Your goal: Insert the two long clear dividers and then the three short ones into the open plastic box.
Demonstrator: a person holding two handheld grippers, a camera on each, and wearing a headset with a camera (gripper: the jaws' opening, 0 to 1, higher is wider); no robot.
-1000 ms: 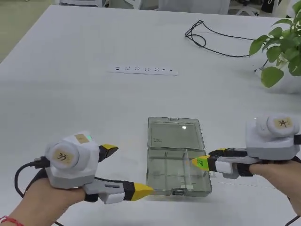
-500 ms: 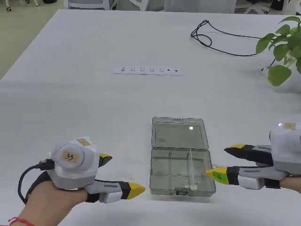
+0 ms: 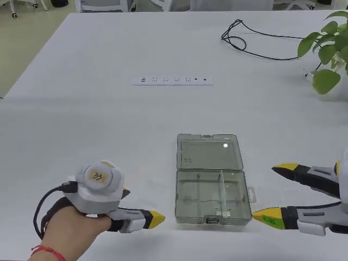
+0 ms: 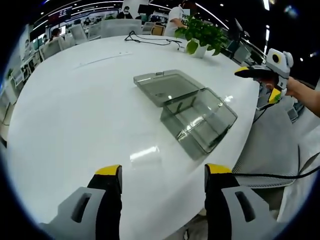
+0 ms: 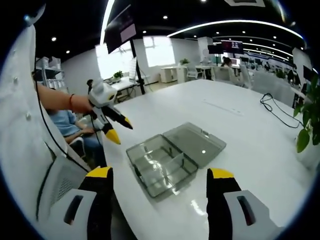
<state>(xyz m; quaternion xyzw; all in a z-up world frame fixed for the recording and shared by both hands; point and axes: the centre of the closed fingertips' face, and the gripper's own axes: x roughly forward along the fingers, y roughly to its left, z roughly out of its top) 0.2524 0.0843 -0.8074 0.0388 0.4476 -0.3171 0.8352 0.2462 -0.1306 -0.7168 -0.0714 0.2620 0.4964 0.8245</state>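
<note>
1. Foreground: left gripper (image 3: 140, 205) & right gripper (image 3: 276, 192) flank the box, jaws spread, both empty.
2. Between them: open plastic box (image 3: 187, 213) on the table (image 3: 81, 119), lid flat behind; one clear divider (image 3: 222, 194) apparently upright inside.
3. Judged: early in the long-divider stage; next move calls for pinching another divider.
4. Beyond: power strip (image 3: 173, 80).

White table (image 3: 81, 119) holds a power strip (image 3: 173, 80), a looped black cable (image 3: 240, 49), and a leafy plant (image 3: 325, 81) at the right edge.
</note>
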